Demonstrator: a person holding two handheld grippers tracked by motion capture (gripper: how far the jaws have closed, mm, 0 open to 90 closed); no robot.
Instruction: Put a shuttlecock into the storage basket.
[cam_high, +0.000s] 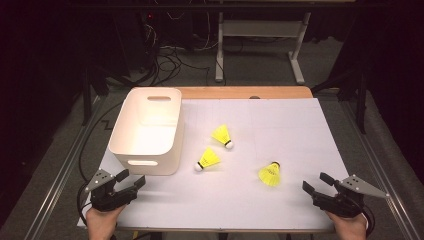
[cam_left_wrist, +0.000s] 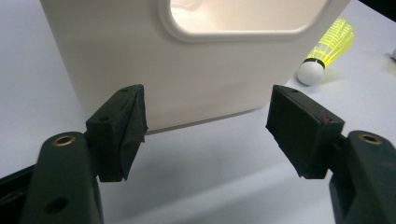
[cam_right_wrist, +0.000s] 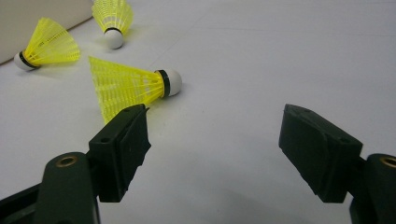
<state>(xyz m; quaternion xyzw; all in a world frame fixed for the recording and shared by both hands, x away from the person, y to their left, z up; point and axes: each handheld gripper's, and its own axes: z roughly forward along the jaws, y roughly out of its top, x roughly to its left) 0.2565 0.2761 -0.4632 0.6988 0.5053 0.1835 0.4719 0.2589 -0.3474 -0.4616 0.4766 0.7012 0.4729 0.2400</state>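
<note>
Nothing is picked up yet — this looks like the very start of gathering the shuttlecocks into the bin, with both tools parked at the near edge of the table (cam_high: 300, 210).

The white bin (cam_high: 146, 131) stands toward the left edge, its far end almost at the far-left corner of the white sheet, and it looks empty. Three yellow shuttlecocks lie on the sheet, all apart from one another: the far shuttlecock (cam_high: 222, 135) near the middle, the middle shuttlecock (cam_high: 207, 159) just beside the bin's near-right corner, and the near shuttlecock (cam_high: 270, 174) out toward the near-right corner.

The left gripper (cam_high: 132, 179) sits at the near-left corner, angled toward the bin's near wall, jaws spread wide with nothing between them. The right gripper (cam_high: 316, 182) rests at the near-right corner, pointing inward toward the near shuttlecock — jaws likewise apart and bare.

I'd judge the next move falls to the right gripper: reach in, straddle the near shuttlecock, whose cork points away from it, then close gently so the light skirt isn't crushed or flicked aside.
</note>
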